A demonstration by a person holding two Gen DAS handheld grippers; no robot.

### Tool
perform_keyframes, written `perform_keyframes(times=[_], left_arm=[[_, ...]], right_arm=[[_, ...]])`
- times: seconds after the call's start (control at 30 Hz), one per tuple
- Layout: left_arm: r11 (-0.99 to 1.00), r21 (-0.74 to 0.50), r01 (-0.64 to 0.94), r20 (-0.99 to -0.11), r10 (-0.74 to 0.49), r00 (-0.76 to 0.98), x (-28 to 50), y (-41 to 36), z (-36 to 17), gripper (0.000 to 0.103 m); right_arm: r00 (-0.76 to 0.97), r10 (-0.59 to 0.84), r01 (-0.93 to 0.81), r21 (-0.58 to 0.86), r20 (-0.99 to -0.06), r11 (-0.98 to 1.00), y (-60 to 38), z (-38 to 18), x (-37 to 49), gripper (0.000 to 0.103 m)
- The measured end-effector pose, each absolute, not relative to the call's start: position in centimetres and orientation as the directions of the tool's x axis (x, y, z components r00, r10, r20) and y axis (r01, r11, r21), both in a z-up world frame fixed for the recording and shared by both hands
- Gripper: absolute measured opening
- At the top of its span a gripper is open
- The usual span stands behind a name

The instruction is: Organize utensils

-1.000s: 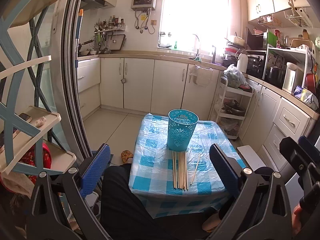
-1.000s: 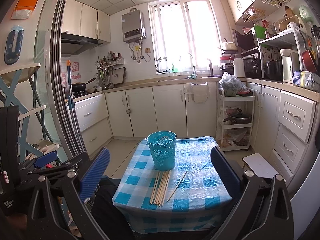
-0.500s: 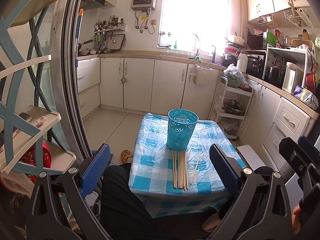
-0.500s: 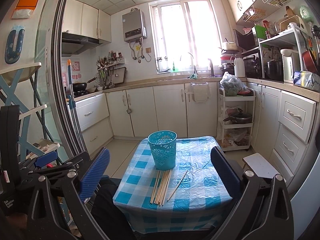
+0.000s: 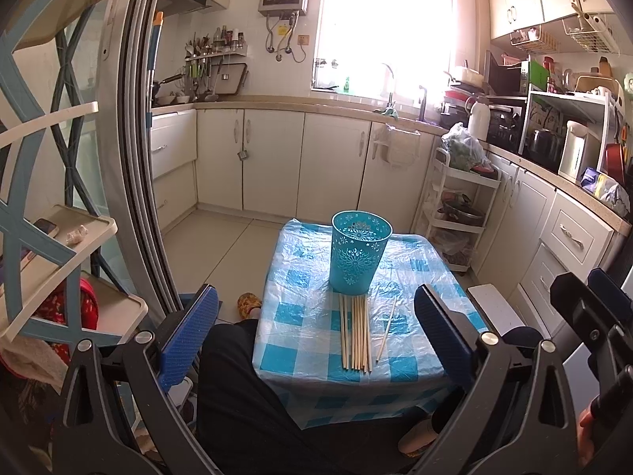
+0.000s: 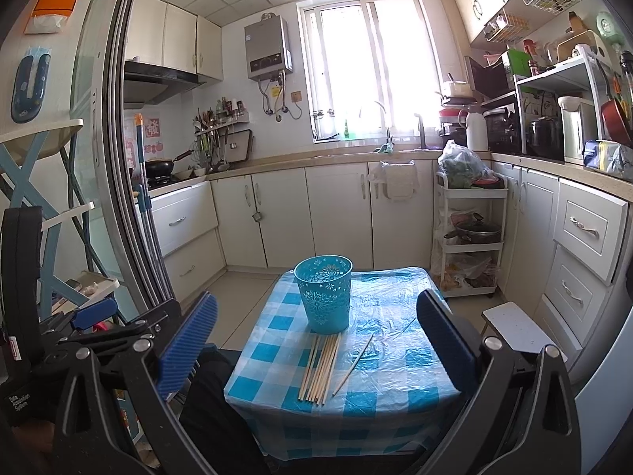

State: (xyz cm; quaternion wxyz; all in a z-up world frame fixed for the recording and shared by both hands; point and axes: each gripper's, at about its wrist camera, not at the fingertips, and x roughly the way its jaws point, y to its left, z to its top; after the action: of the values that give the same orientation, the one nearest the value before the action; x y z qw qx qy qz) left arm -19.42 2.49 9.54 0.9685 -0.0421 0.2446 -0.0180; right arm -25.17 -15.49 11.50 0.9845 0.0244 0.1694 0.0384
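Note:
A turquoise perforated holder point(image 5: 358, 255) stands upright on a small table with a blue-checked cloth point(image 5: 300, 328). A bundle of several wooden chopsticks point(image 5: 356, 332) lies just in front of it, and one single chopstick point(image 5: 387, 330) lies apart to their right. The same holder point(image 6: 324, 293), bundle point(image 6: 321, 368) and single chopstick point(image 6: 353, 364) show in the right wrist view. My left gripper point(image 5: 316, 332) is open and empty, held back from the table. My right gripper point(image 6: 316, 344) is open and empty, also held back.
The table's near edge point(image 6: 340, 431) faces me, with the person's dark-trousered leg point(image 5: 245, 396) below it. A sliding door frame point(image 5: 134, 158) and blue shelf rack point(image 5: 47, 237) stand left. A white trolley point(image 5: 463, 213), a small stool point(image 6: 518, 328) and cabinets stand right.

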Motion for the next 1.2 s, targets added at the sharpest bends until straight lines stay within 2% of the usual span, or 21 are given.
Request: perform_keyframes(times=[0.17, 0.3, 0.37, 0.53, 0.83, 0.87, 0.93, 0.97, 1.03, 1.2], left_arm=[[0.995, -0.1, -0.005, -0.52, -0.048, 0.853, -17.6, 2.8, 8.2, 0.095], [0.995, -0.097, -0.027, -0.562, -0.032, 0.826, -15.2, 3.1, 6.6, 0.095], [0.995, -0.095, -0.036, -0.588, -0.027, 0.808, -13.4, 3.2, 5.3, 0.095], [0.997, -0.075, -0.034, -0.655, -0.023, 0.755, -9.0, 3.0, 2.0, 0.095], [0.997, -0.071, -0.04, -0.722, -0.024, 0.692, -2.6, 2.8, -3.2, 0.095], [0.997, -0.067, -0.041, -0.727, -0.02, 0.686, -1.9, 2.7, -3.8, 0.095], [0.997, -0.061, -0.04, -0.741, -0.019, 0.671, -0.6, 2.5, -5.0, 0.095], [0.998, -0.06, -0.037, -0.748, -0.02, 0.664, 0.0, 2.3, -5.5, 0.095], [0.998, -0.052, -0.024, -0.765, -0.025, 0.644, 1.4, 1.8, -6.8, 0.095], [0.999, -0.033, 0.011, -0.799, -0.033, 0.6, 4.3, 0.1, -9.6, 0.095]], right_arm=[[0.896, 0.075, -0.068, 0.031, -0.438, 0.997, -15.8, 10.8, -23.3, 0.097], [0.883, 0.081, -0.05, 0.08, -0.462, 0.996, -16.8, 9.1, -21.1, 0.097], [0.842, 0.072, -0.031, 0.085, -0.534, 0.996, -17.3, 8.0, -19.5, 0.097], [0.801, 0.062, -0.001, 0.101, -0.596, 0.995, -18.4, 4.3, -15.6, 0.097], [0.734, 0.016, 0.047, 0.074, -0.678, 0.996, -20.3, -1.3, -9.5, 0.096], [0.722, 0.02, 0.05, 0.081, -0.692, 0.995, -20.7, -2.2, -8.7, 0.094], [0.686, 0.042, 0.051, 0.106, -0.726, 0.993, -21.3, -4.0, -7.3, 0.079], [0.666, 0.06, 0.05, 0.125, -0.744, 0.991, -21.6, -5.0, -6.5, 0.077], [0.632, 0.08, 0.054, 0.146, -0.771, 0.988, -22.0, -6.8, -5.2, 0.062], [0.551, 0.129, 0.046, 0.184, -0.824, 0.982, -22.3, -10.8, -2.5, 0.039]])
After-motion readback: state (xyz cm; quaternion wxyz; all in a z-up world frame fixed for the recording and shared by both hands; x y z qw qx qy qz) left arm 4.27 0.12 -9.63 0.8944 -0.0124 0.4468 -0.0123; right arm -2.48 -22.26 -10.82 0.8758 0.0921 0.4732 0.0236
